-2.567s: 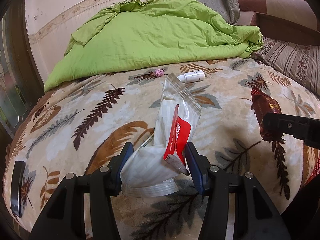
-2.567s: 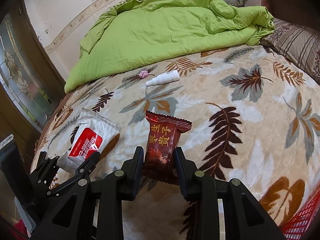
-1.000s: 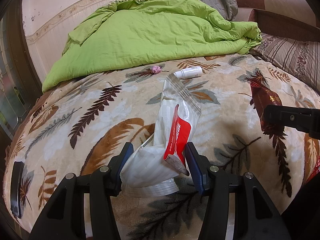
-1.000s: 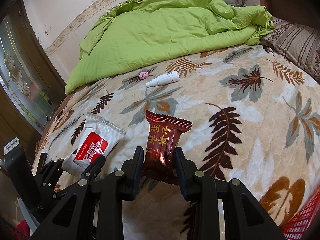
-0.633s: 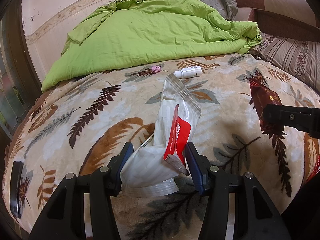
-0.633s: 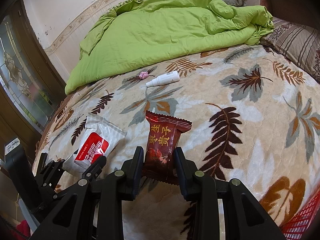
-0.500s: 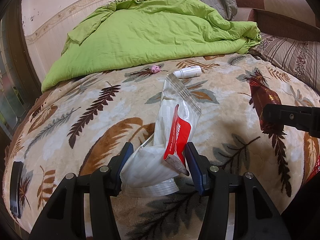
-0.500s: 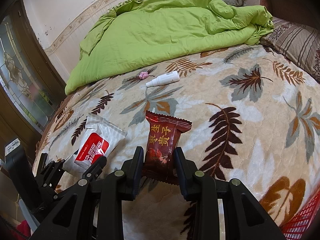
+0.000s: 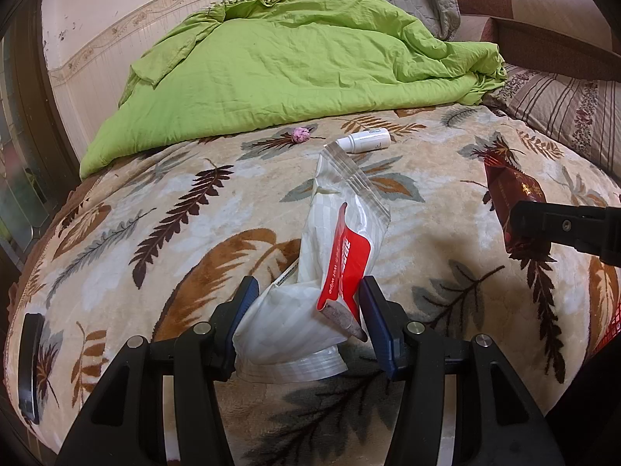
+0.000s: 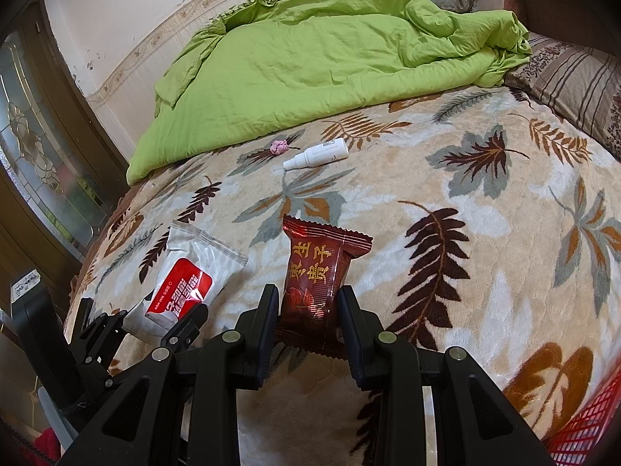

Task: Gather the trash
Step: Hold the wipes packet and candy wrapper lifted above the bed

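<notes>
My left gripper (image 9: 306, 303) is shut on a white wet-wipe packet with a red label (image 9: 341, 240), held upright above the leaf-patterned blanket. The same packet (image 10: 186, 272) shows at the left of the right wrist view. My right gripper (image 10: 308, 303) is shut on a dark red snack wrapper (image 10: 316, 272) with gold characters; the wrapper (image 9: 512, 194) also shows at the right edge of the left wrist view. Farther back on the blanket lie a small white bottle (image 9: 365, 140) (image 10: 318, 157) and a pink crumpled wad (image 9: 300, 134) (image 10: 279, 146).
A rumpled green duvet (image 9: 295, 62) covers the back of the bed, with a striped pillow (image 9: 562, 116) at the right. A red mesh basket (image 10: 582, 435) shows at the lower right. A dark flat object (image 9: 29, 365) lies at the bed's left edge.
Both grippers keep their hold. The left gripper has drifted slightly, so the bed sits a little differently in its view; the right wrist view is almost unchanged.
</notes>
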The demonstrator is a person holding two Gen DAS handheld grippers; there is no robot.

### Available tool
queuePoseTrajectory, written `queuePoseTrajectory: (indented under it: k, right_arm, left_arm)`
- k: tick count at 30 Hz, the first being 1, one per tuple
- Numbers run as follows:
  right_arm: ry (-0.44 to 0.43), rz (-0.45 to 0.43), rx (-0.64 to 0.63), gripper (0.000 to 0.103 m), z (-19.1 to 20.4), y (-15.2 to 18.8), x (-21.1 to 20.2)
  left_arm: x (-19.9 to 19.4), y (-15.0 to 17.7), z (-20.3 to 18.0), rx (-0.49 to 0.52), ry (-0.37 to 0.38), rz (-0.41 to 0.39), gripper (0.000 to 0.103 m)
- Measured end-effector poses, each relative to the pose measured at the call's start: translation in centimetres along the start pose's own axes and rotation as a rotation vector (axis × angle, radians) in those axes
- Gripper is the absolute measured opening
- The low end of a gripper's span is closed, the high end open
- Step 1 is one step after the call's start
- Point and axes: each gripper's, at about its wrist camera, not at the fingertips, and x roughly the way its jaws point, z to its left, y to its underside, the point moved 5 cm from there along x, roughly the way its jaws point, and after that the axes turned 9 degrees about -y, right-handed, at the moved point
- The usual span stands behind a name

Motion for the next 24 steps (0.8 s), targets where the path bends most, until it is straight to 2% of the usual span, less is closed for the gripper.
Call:
queuePoseTrajectory:
  k: [24]
  right_arm:
    - [-0.002,-0.006,0.004,0.034,-0.04,-0.06,-0.04]
  left_arm:
    - [-0.19,-0.09,-0.10,0.000,0.000,0.002,0.052]
